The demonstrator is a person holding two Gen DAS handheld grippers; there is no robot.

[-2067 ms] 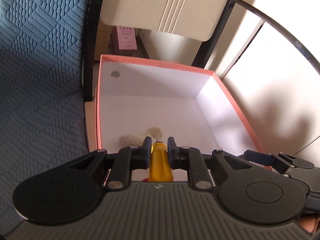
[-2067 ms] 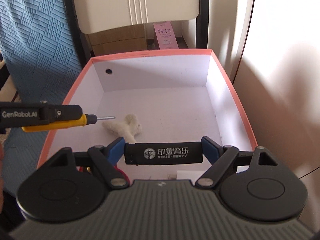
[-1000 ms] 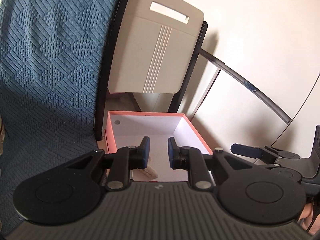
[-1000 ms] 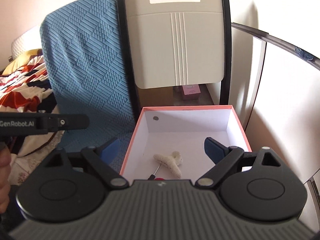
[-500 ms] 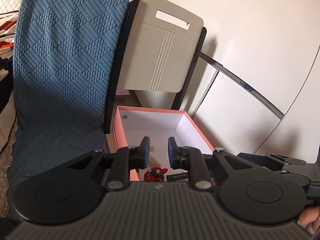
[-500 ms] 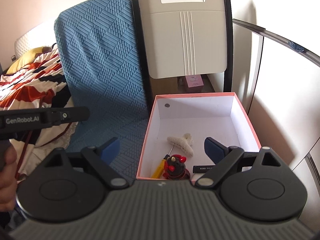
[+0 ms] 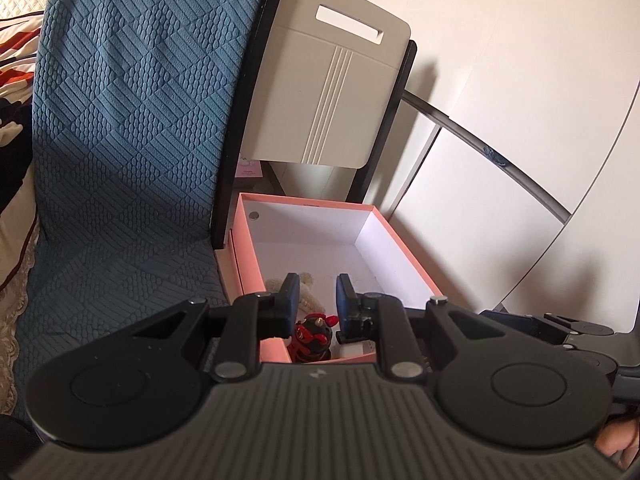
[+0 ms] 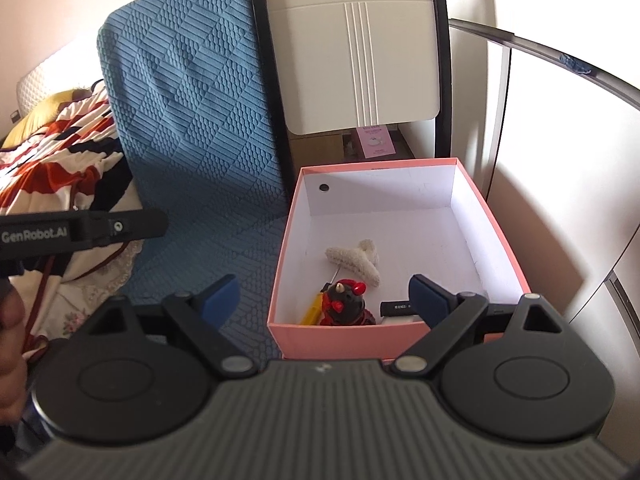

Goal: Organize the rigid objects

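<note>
Pink box (image 8: 344, 334) now holds the yellow screwdriver (image 8: 313, 311) and black lighter (image 8: 396, 307), released since earlier; both grippers have backed off above its near rim, left gripper (image 7: 317, 296) narrowly parted, right gripper (image 8: 320, 300) spread wide, both empty.

Pink box with five things in it, beside a blue cover.

The box (image 8: 347, 340) is open-topped with white inside walls, and its left wall stands just beside the quilted blue cover (image 8: 200, 140); what the box itself rests on is hidden. On its floor, a fuzzy white clip (image 8: 352, 258) lies near the middle. Nearer the front wall stands a red figure (image 8: 346, 304), with a yellow screwdriver (image 8: 314, 310) just to its left, shaft pointing toward the clip. To the figure's right lies a black stick (image 8: 396, 308) with white print, and a white item (image 8: 400, 321), too hidden to identify, lies against the front wall.
</note>
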